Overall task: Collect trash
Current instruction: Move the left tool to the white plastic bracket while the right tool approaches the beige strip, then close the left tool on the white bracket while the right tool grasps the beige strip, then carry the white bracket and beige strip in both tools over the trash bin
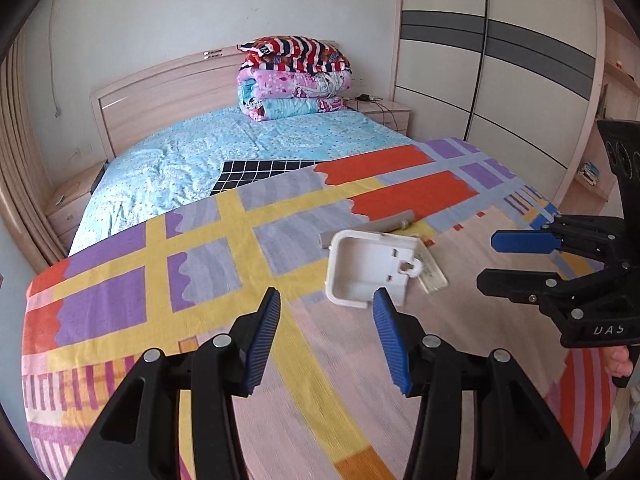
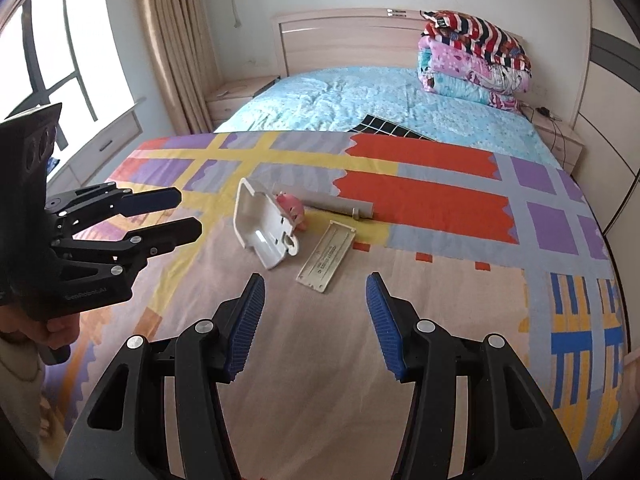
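A white plastic holder [image 1: 366,266] [image 2: 262,228] lies on the colourful bedspread [image 1: 224,248] [image 2: 420,264]. Beside it lie a flat beige plastic strip [image 2: 326,256] [image 1: 431,276], a grey bar [image 2: 338,204] [image 1: 380,224] and a small pink toy [image 2: 291,208], which is hidden in the left wrist view. My left gripper [image 1: 326,308] [image 2: 188,210] is open, just short of the holder, with its right pad by the holder's near edge. My right gripper [image 2: 314,292] [image 1: 486,258] is open and empty, a little short of the beige strip.
Folded quilts [image 1: 294,78] [image 2: 472,56] are stacked by the headboard on a light blue sheet [image 1: 224,148]. A black grid mat [image 1: 260,174] lies mid-bed. Nightstands [image 1: 386,114] [image 2: 236,96] flank the bed. A wardrobe [image 1: 492,64] stands right, curtains [image 2: 176,40] and window [image 2: 60,52] left.
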A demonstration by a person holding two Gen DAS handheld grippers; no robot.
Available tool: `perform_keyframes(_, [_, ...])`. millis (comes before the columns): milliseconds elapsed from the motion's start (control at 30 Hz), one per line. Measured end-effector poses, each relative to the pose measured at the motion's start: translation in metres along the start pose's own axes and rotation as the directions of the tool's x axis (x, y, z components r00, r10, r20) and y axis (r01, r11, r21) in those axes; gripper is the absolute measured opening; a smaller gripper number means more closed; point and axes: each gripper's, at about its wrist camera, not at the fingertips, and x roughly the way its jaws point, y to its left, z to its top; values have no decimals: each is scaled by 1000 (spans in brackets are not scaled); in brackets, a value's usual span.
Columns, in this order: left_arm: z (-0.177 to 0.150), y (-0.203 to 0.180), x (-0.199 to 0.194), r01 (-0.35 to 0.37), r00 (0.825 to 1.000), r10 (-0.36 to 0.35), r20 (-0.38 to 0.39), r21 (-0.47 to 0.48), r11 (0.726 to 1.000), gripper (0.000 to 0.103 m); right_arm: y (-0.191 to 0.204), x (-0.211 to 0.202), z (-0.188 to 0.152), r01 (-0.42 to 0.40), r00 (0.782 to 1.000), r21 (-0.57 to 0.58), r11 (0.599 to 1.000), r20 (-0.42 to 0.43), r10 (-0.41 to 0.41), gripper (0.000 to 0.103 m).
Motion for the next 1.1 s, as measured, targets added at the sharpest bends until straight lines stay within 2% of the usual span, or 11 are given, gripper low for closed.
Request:
perform_keyframes(67, [4,2,9,-5,1000,5,-7,-1,1000,47,-5,10,5,11,1000,13,1000,-11,-11,52])
perform_keyframes(200, [7,4,24,30,999,-31,-23,-12,999,45,-13,25,12,0,1000,58,998,-24,1,52])
perform_keyframes(267, [8,4,31,37,999,-37,-32,-11,999,36,-14,32,14,1,1000,61,998,-30,1,52])
perform_keyframes(400, [11,5,43,54,997,-55,-53,-23,998,28,-13,40,14,9,999,60,998,-43,-6,52])
perform_keyframes(467, [11,7,47,61,996,-63,-62,-34,998,17,-13,42,14,8,999,60,998,-43,-5,51])
perform_keyframes(567, [9,9,50,84,994,-87,-70,-46,995,8,-11,45,14,19,999,47,999,-43,-17,49])
perform_keyframes(700, [6,10,39,73,995,-75,-59,-40,997,7,-1,45,12,61,998,-3,998,-35,-61,48])
perform_keyframes(833, [-2,10,27,65,996,-66,-58,-33,997,6,9,46,9,132,991,-69,989,-21,-133,37])
perform_keyframes(933, [-8,11,17,55,997,-57,-59,-42,998,6,10,44,8,137,990,-75,988,-20,-139,27])
perform_keyframes(1033, [-15,11,3,58,997,-60,-50,-55,997,7,11,41,5,140,990,-75,987,-13,-142,24])
perform_keyframes(1100, [-19,10,-6,66,997,-69,-46,-62,996,6,5,38,2,110,994,-32,993,-18,-111,24])
